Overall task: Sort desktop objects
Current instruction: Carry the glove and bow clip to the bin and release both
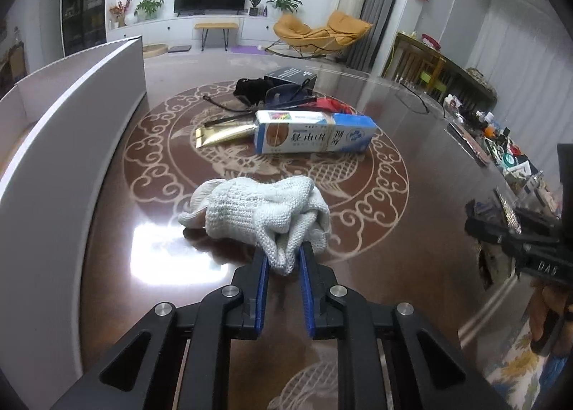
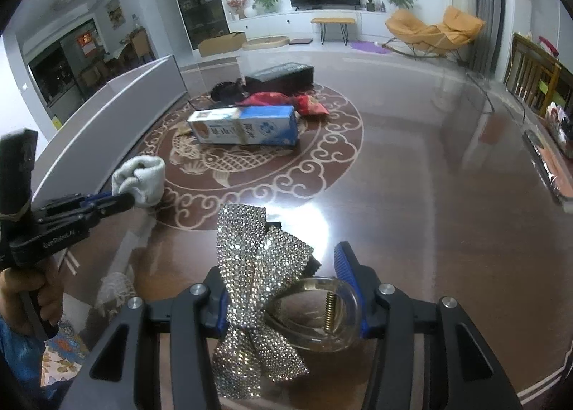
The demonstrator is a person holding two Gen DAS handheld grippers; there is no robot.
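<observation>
My left gripper (image 1: 283, 259) is shut on a grey knitted glove (image 1: 258, 213), pinching one edge of it just above the brown table (image 1: 412, 195). The glove also shows in the right wrist view (image 2: 141, 179), held by the left gripper (image 2: 130, 198) beside the white box wall. My right gripper (image 2: 286, 266) is shut on a rhinestone bow hair clip (image 2: 258, 266) with a clear claw and brass spring (image 2: 329, 311), held low over the table's near edge.
A white open box (image 1: 89, 116) stands along the table's left side. In the middle lie a blue and white carton (image 1: 311, 132), a gold tube (image 1: 222, 134), glasses (image 1: 286, 96), a black box (image 1: 290, 77), a black pouch (image 1: 250, 89) and red cloth (image 2: 279, 100). Clutter lines the right edge (image 1: 501, 148).
</observation>
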